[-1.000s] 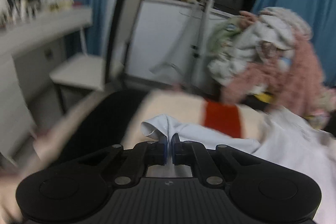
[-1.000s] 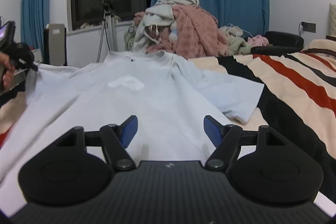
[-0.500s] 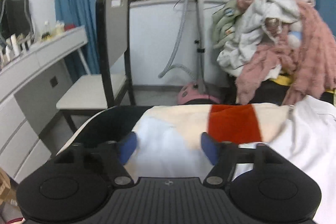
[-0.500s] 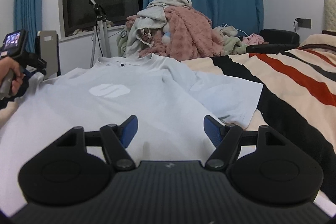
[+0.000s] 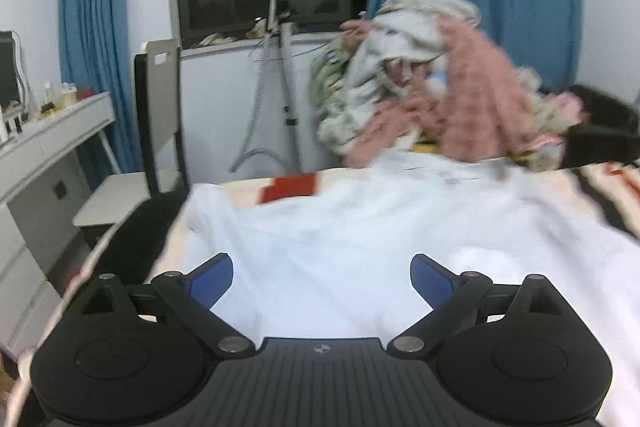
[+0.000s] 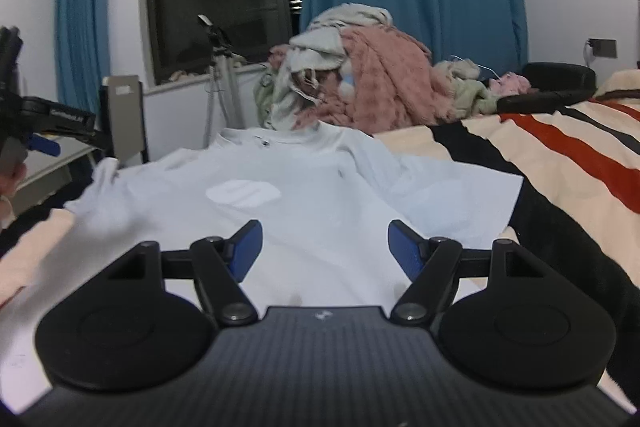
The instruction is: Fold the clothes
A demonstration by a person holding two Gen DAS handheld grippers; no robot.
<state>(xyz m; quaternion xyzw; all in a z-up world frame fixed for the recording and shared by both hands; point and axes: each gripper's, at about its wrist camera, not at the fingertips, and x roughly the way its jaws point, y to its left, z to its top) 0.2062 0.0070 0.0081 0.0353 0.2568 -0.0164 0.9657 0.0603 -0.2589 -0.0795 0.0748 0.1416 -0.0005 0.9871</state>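
A pale blue-white T-shirt [image 6: 304, 195] lies spread flat on the striped bed, collar away from me, with a white oval logo [image 6: 242, 192] on its chest. It also shows in the left wrist view [image 5: 360, 235]. My right gripper [image 6: 322, 251] is open and empty, low over the shirt's near hem. My left gripper [image 5: 321, 277] is open and empty over the shirt's left part; it also shows at the left edge of the right wrist view [image 6: 40, 143], above the left sleeve [image 6: 96, 187].
A heap of unfolded clothes [image 6: 360, 75] is piled beyond the shirt's collar. The striped blanket [image 6: 568, 163] covers the bed to the right. A chair [image 5: 156, 131], a dresser [image 5: 44, 163] and a tripod stand [image 5: 280, 79] stand off the bed's left side.
My left gripper was shut on the shirt's left sleeve, then opened and let it go. It has since pulled back and turned right. The shirt now lies flatter.
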